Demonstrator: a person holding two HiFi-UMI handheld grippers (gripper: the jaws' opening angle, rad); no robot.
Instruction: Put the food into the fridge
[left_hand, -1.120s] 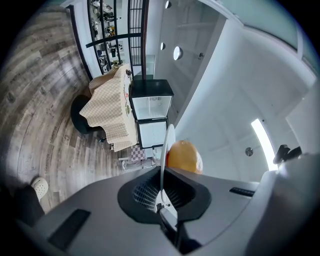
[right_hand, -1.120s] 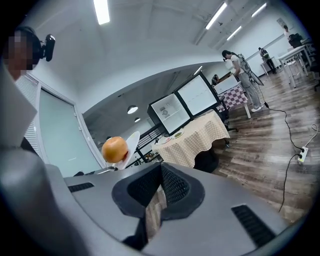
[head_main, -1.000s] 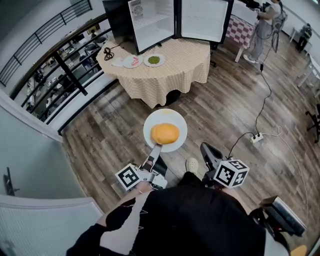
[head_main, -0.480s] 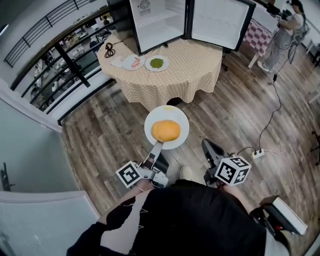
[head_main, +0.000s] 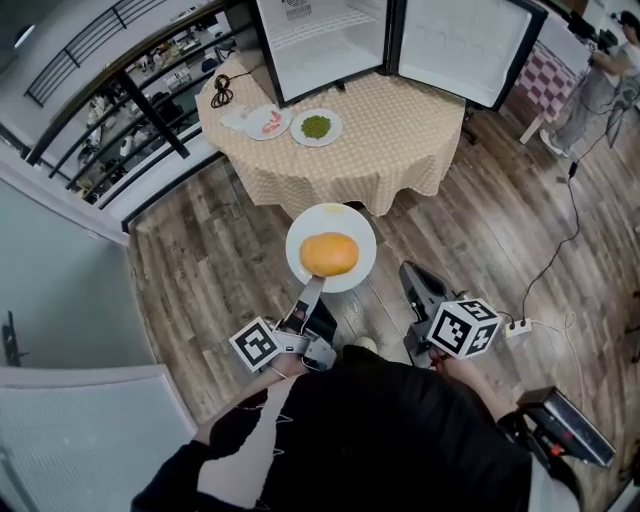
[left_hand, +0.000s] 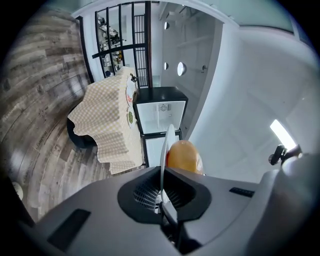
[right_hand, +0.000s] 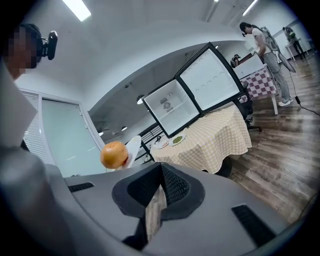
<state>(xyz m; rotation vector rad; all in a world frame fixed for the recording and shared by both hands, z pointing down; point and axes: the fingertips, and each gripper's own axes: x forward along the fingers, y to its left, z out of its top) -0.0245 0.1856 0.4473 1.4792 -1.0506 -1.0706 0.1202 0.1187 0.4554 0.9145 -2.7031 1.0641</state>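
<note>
The left tool (head_main: 311, 290) pinches the rim of a white plate (head_main: 357, 232) carrying a round orange food (head_main: 329, 254), held above the floor (head_main: 200, 260) just short of the desk (head_main: 390, 130). The right tool (head_main: 409, 272), further from the desk, is pressed together and empty.

Round orange food (right_hand: 114, 154) on white plate (right_hand: 133, 146) (midair, left), open fridge (right_hand: 172, 112) beyond

A round orange-yellow food item (head_main: 329, 254) sits in the middle of a white plate (head_main: 358, 226). I hold the plate about level by its near rim, my left gripper (head_main: 312, 286) pinched on it, above the wooden floor (head_main: 210, 250). On the checked tabletop (head_main: 400, 120) lie a plate of green food (head_main: 316, 126) and a plate of reddish food (head_main: 268, 124), side by side. Just beyond them the fridge (head_main: 320, 45) stands open, white inside.
</note>
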